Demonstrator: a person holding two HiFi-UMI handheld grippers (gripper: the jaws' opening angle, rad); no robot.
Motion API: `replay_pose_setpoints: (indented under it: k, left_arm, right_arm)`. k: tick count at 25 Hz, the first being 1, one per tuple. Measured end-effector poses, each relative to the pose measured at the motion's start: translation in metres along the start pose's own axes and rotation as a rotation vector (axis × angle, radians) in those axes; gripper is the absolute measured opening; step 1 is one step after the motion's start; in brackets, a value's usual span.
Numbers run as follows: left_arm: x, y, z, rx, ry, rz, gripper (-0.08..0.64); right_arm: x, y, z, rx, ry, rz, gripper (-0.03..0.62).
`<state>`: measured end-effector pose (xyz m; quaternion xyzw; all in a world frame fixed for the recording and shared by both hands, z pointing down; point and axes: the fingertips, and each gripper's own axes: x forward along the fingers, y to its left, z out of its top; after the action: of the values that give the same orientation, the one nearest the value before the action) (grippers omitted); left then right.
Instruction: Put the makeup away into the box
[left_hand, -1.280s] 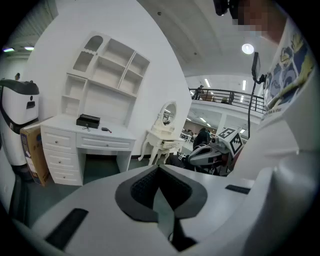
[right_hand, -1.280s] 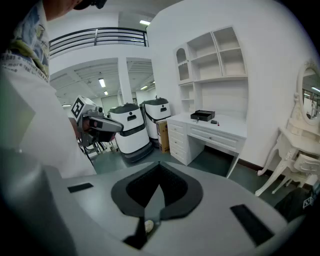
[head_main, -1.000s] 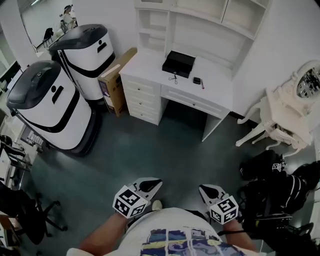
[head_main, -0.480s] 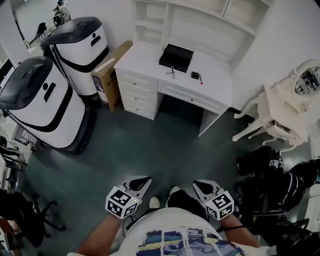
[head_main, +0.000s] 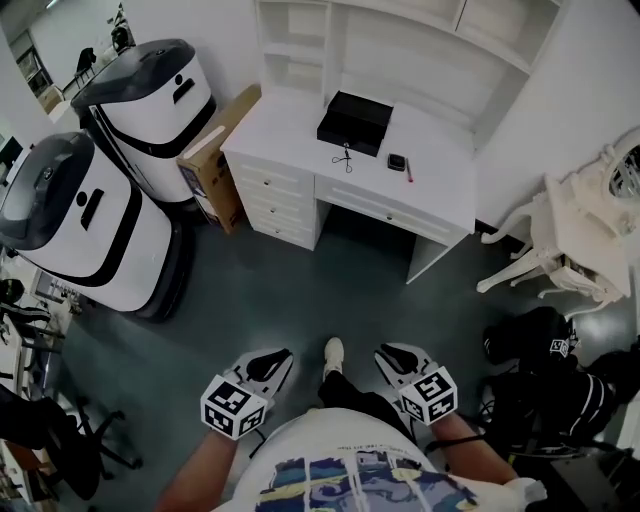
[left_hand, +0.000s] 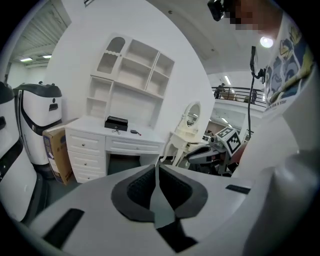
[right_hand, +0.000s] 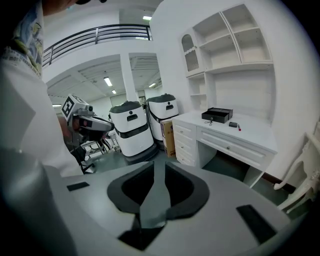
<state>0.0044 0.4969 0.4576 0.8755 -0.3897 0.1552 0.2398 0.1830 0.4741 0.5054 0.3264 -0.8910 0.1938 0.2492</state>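
Observation:
A black box (head_main: 353, 122) stands at the back of the white desk (head_main: 440, 190), far from both grippers. In front of it lie a small wire tool (head_main: 345, 156), a dark compact (head_main: 396, 161) and a red lipstick (head_main: 408, 175). My left gripper (head_main: 275, 357) is low in the head view, over the floor, and it is shut and empty. My right gripper (head_main: 390, 353) hangs beside it, its jaws a little apart and opening, with nothing between them. The box (right_hand: 217, 115) and the compact (right_hand: 233, 124) show ahead in the right gripper view, and the box (left_hand: 116, 122) in the left gripper view.
Two large white-and-black machines (head_main: 95, 215) (head_main: 160, 95) stand left of the desk, with a cardboard box (head_main: 215, 140) leaning between. A white ornate dressing table (head_main: 580, 235) and black bags (head_main: 550, 370) are on the right. Dark green floor (head_main: 300, 280) lies between me and the desk.
The person has stepped toward the desk, and a foot now shows between the grippers. Both grippers have moved with the body and sit closer together. The desk items have not moved.

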Motion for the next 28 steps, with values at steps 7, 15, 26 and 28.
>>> replay_pose_setpoints:
  k: [7,15,26,28]
  left_arm:
    - [0.058,0.042,0.076,0.032,0.007,0.005,0.017]
    - [0.112,0.073,0.130,0.055,-0.012,-0.010,0.064]
    - [0.134,0.184,0.165,0.028,-0.045,-0.050,0.021]
    - [0.135,0.211,0.174,0.027,-0.043,-0.090,0.014]
  right_arm:
    - [0.051,-0.079,0.049,0.004,-0.029,0.014,0.110]
    - [0.097,-0.150,0.083,0.000,-0.027,0.009,0.110]
    - [0.183,-0.185,0.138,0.011,-0.016,-0.098,0.094]
    - [0.203,-0.190,0.149,0.027,-0.006,-0.142,0.088]
